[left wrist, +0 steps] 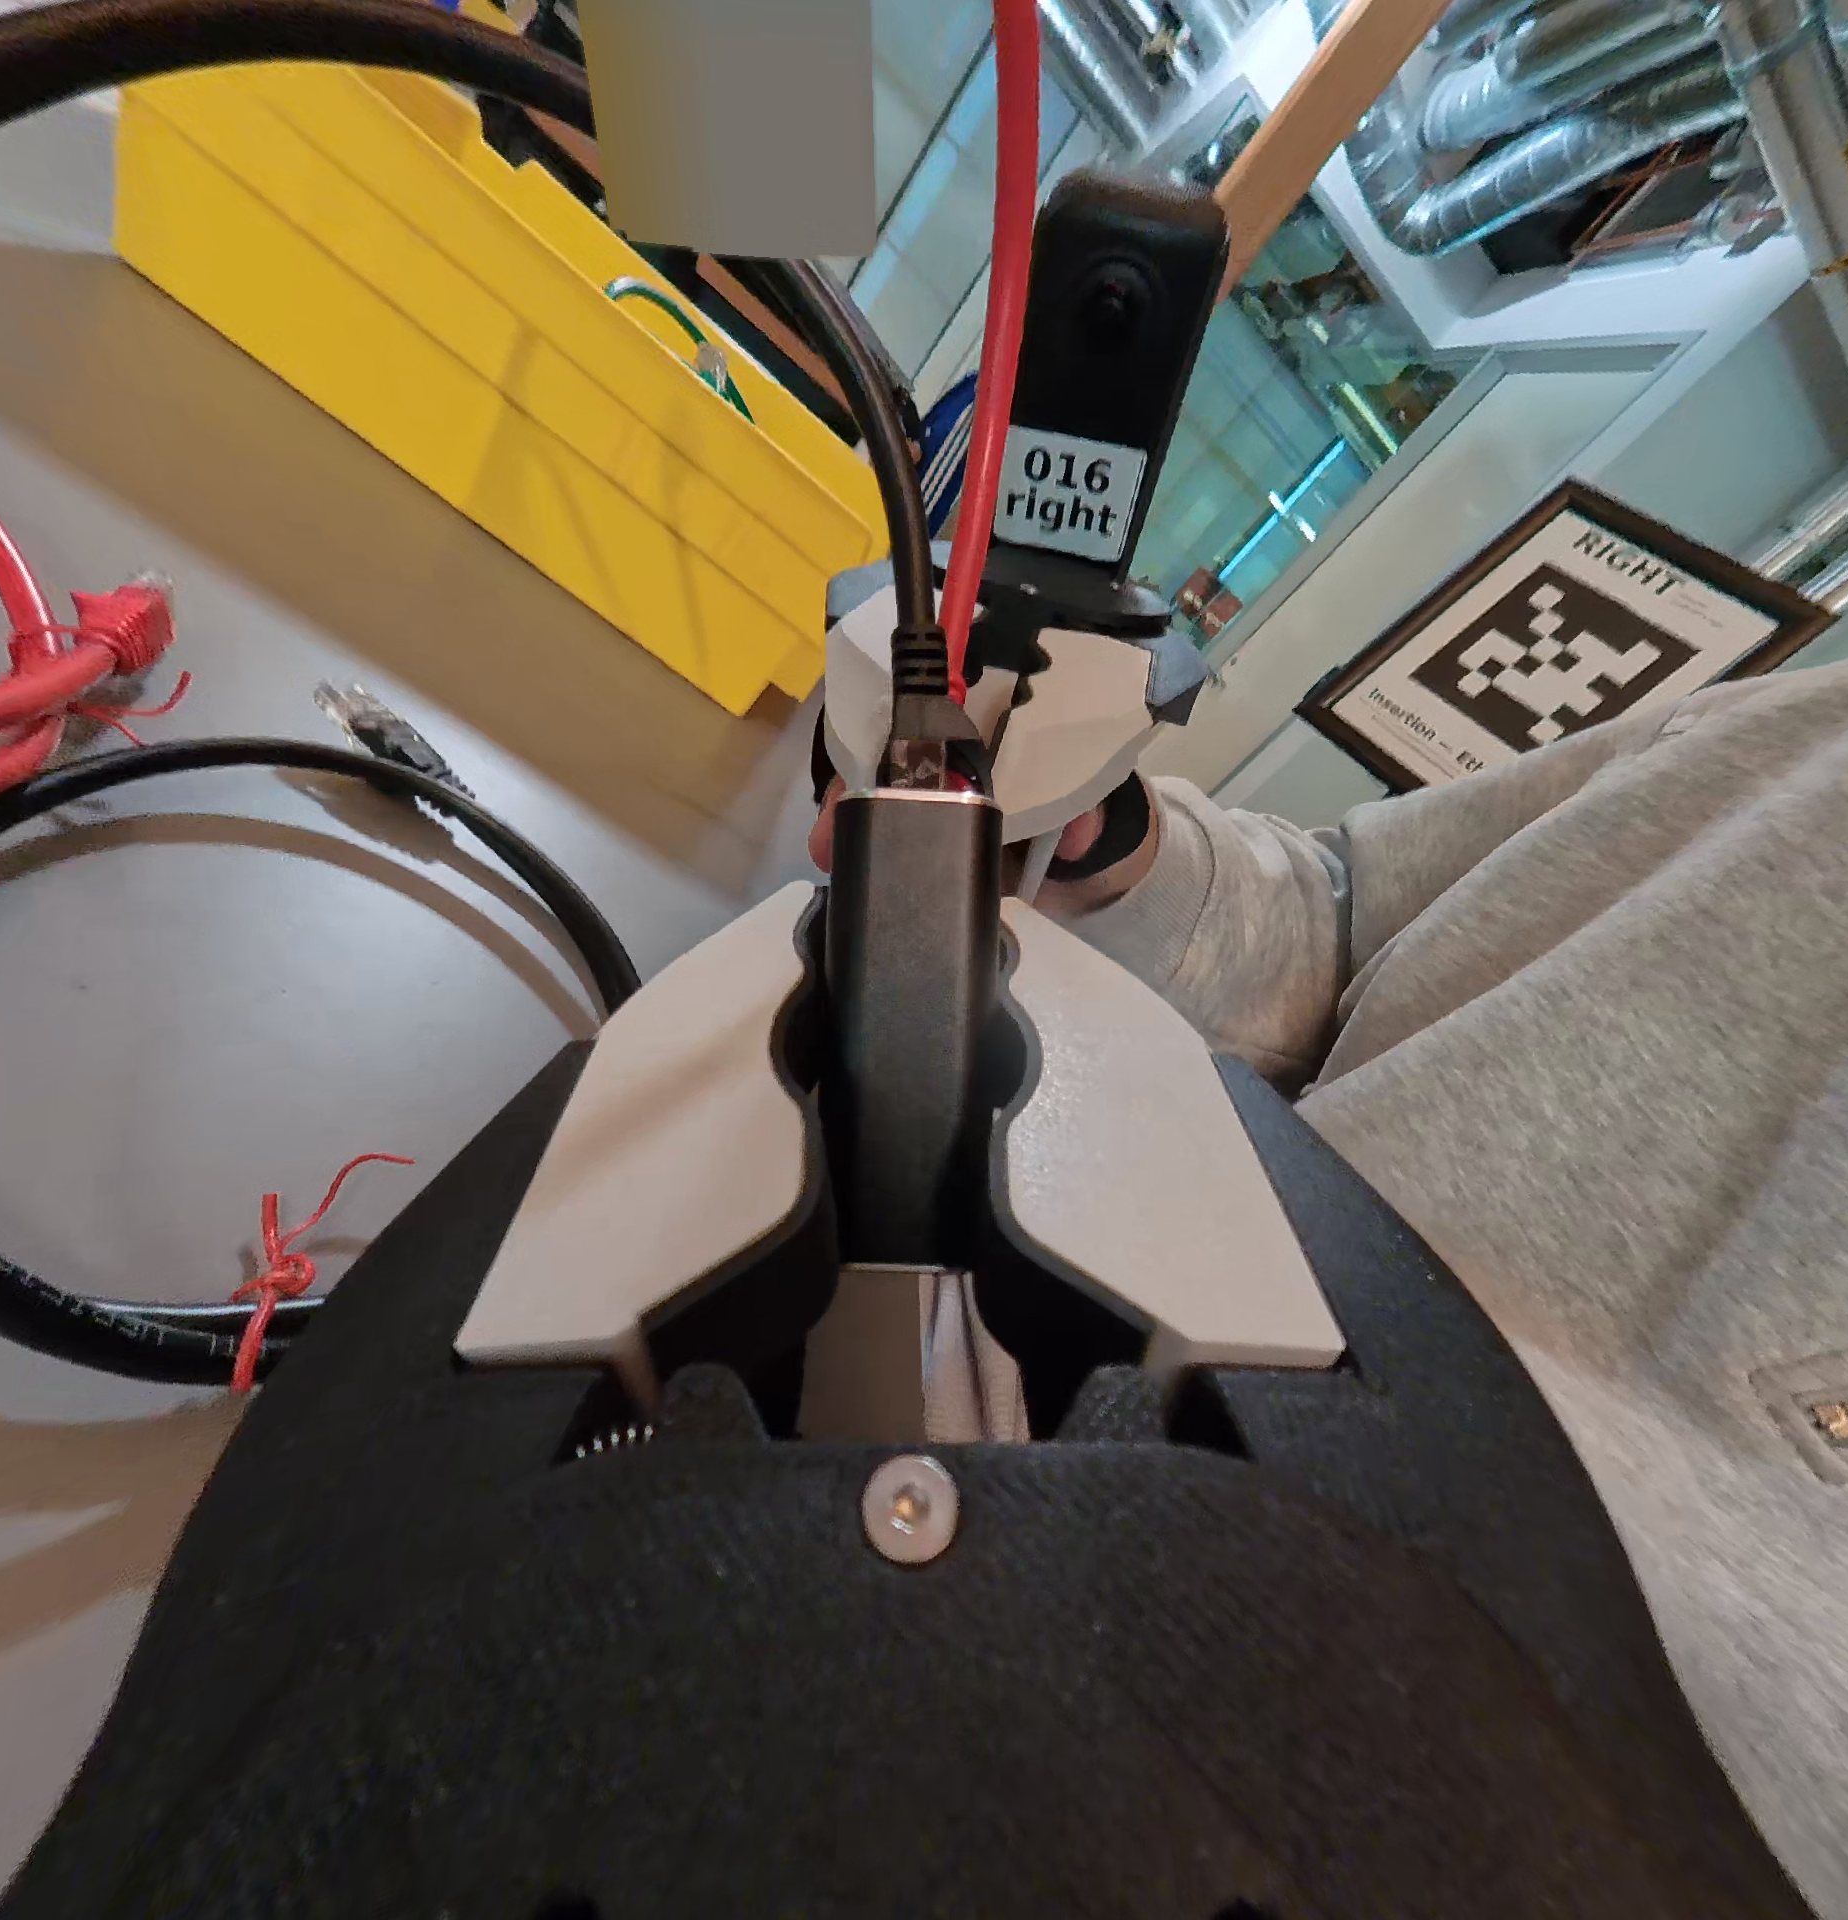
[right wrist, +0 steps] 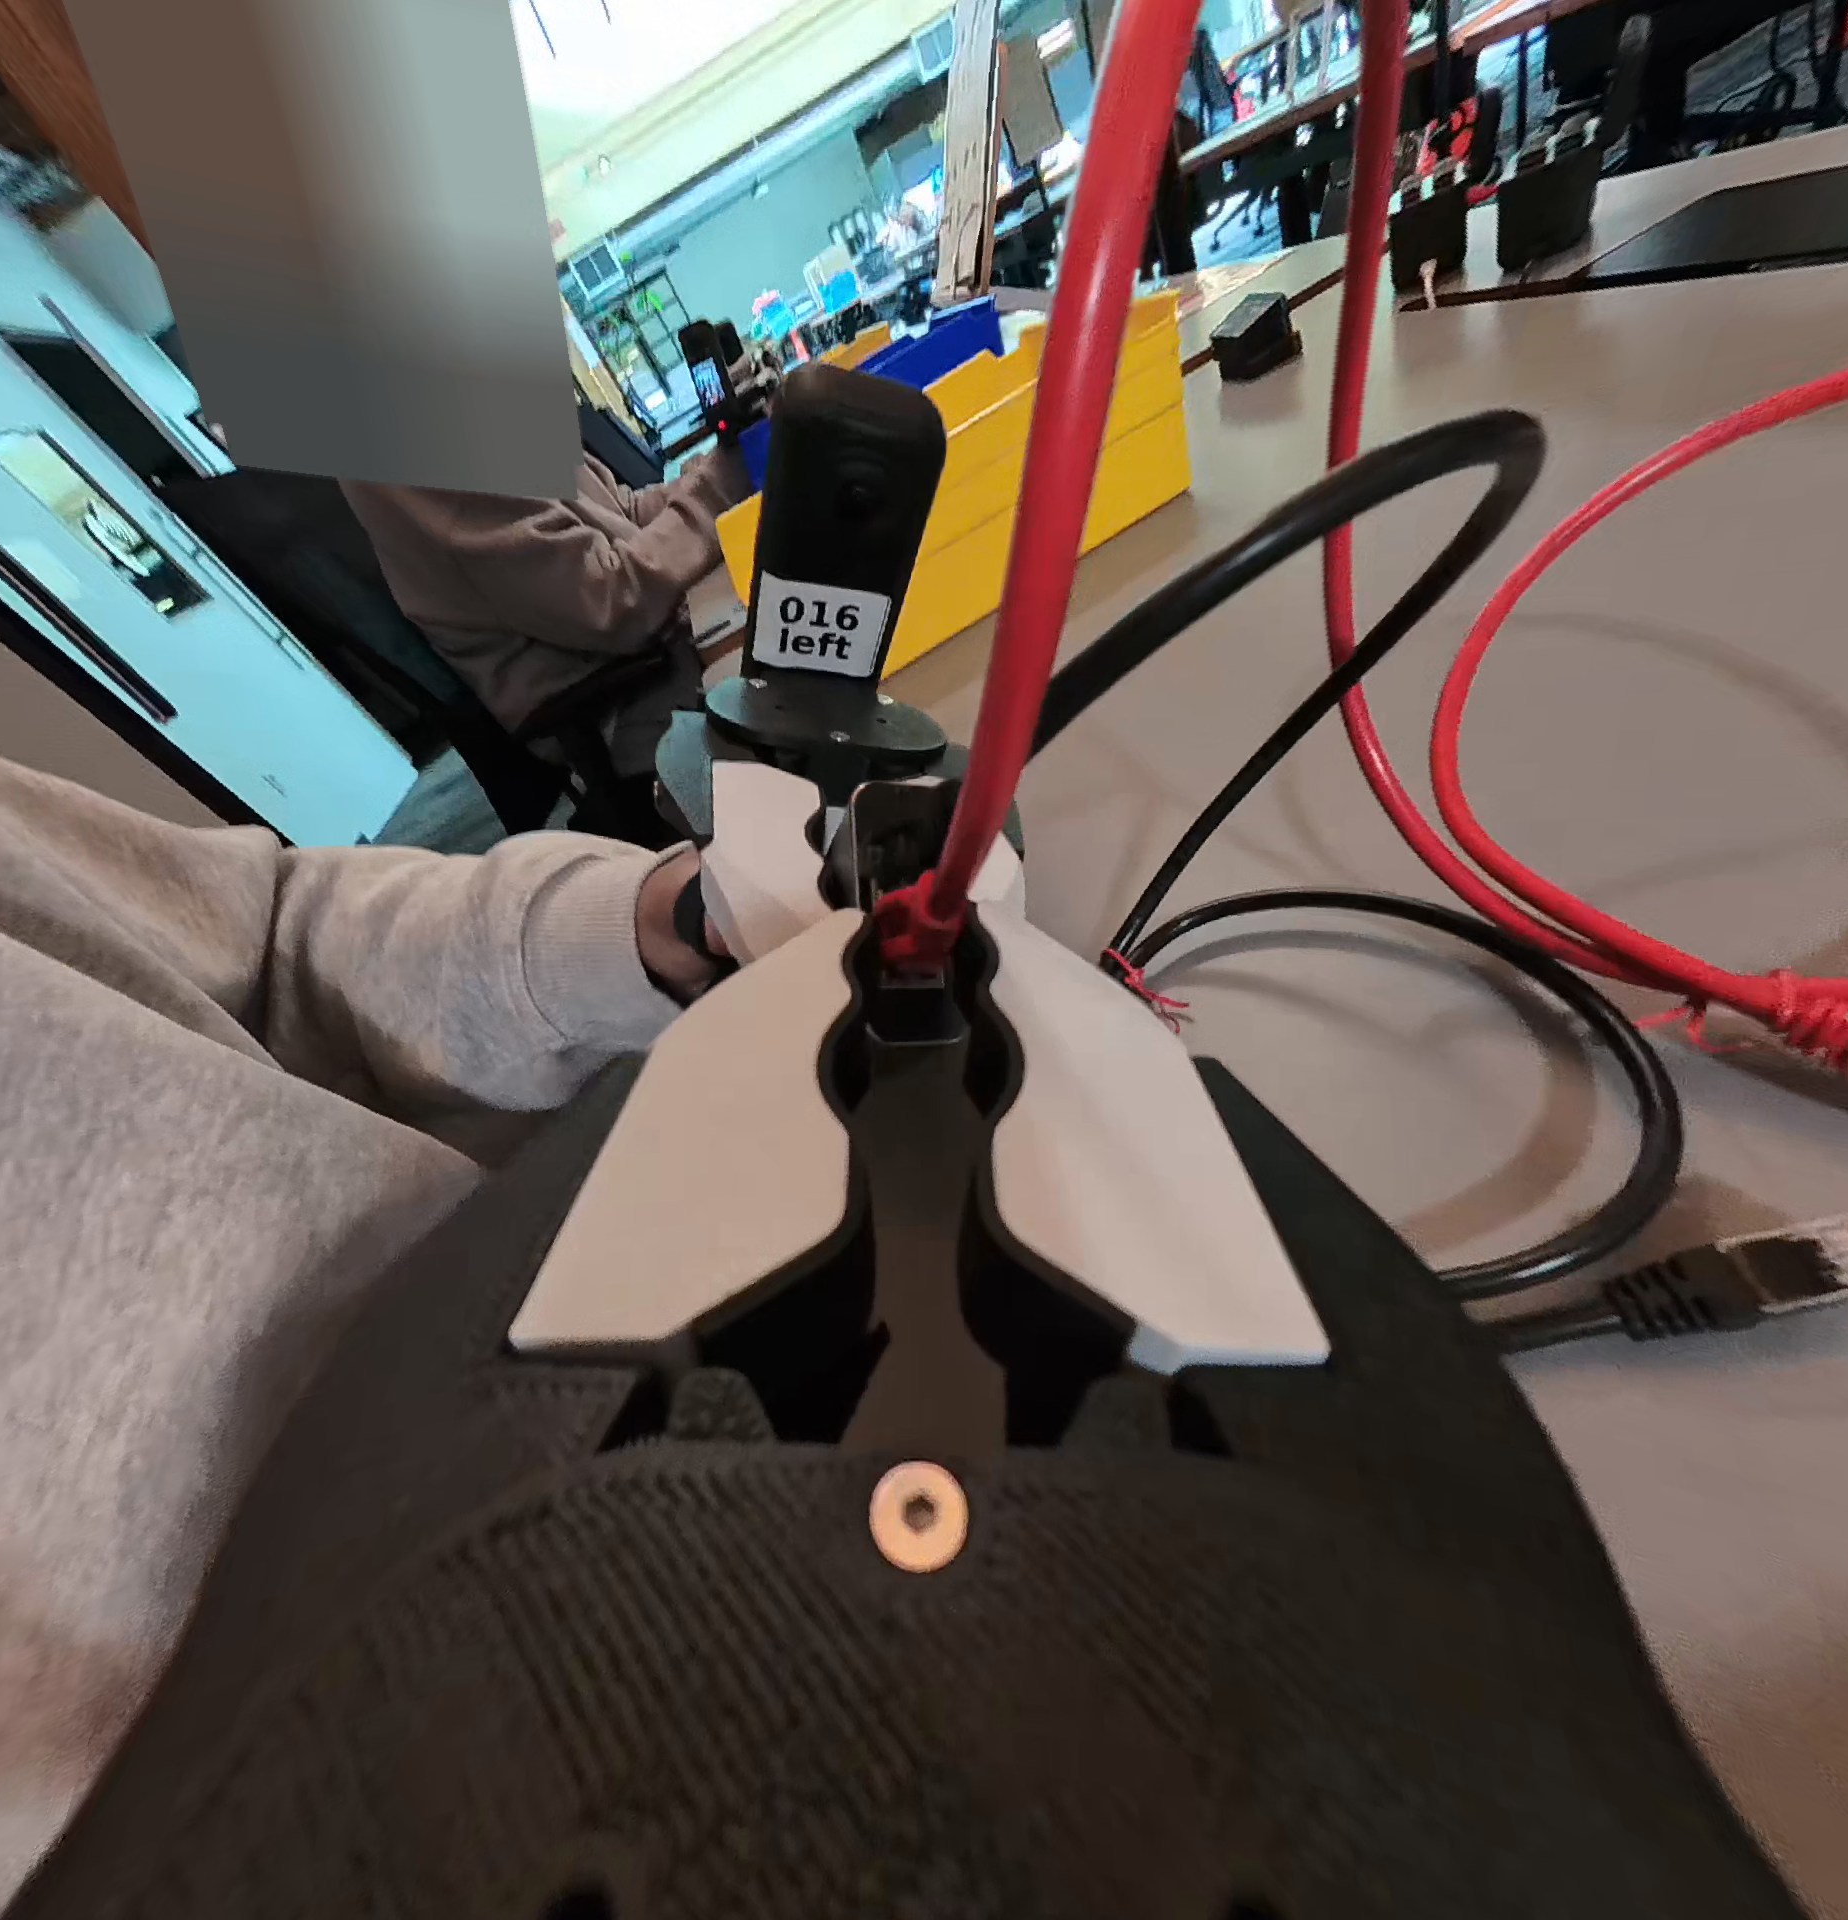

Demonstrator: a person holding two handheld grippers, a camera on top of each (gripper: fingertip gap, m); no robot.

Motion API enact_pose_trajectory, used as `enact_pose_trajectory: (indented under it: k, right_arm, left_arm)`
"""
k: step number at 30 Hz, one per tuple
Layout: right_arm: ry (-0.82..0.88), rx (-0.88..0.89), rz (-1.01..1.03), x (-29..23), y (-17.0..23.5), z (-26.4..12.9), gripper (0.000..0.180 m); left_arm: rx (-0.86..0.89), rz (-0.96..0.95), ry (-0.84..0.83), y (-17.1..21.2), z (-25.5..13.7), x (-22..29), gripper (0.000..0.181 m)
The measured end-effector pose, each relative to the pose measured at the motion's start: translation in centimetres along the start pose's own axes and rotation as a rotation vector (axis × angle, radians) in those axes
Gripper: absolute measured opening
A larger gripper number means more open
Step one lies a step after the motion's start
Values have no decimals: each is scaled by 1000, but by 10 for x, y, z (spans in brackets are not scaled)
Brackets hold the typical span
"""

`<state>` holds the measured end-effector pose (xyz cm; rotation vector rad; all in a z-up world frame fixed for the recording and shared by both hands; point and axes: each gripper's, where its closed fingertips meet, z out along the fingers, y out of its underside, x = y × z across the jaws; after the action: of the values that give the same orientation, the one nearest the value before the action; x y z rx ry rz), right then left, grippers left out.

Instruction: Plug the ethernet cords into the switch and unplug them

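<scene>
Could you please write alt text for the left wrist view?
The left gripper clamps a black switch with a black cord and red cord plugged in. The right gripper meets its far end; a yellow bin sits behind.

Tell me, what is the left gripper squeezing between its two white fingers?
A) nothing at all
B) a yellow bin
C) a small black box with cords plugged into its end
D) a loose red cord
C: in the left wrist view the left gripper is shut on the black switch, with a black cord and a red cord running into its far end.
</scene>
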<state>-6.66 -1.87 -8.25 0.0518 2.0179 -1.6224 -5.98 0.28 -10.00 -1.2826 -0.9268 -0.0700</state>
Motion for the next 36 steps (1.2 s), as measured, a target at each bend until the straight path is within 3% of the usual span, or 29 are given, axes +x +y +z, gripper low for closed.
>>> enact_pose_trajectory:
  k: [4, 8, 12, 19, 22, 28, 36]
  right_arm:
    - [-25, 104, 48, -3, -19, -4, 13]
    - [-88, 167, 193, -3, -23, -5, 12]
    - [-134, 245, 326, 0, -27, -8, 11]
    - [75, 126, 0, 3, -24, -6, 14]
    - [46, 127, 5, 2, -24, -4, 14]
    - [26, 147, 75, 4, -24, -3, 14]
    - [-55, 159, 47, -2, -19, -1, 15]
  left_arm:
    - [80, -33, 37, -15, 4, 9, 27]
    - [40, -34, 48, -9, 8, 12, 29]
    - [65, -66, -27, -11, 13, 11, 29]
    - [142, -237, 100, -11, 14, 15, 29]
    - [152, -283, 188, -13, 12, 19, 29]
    - [118, -190, 107, -12, 10, 13, 29]
    - [140, -201, 148, -9, 4, 14, 28]
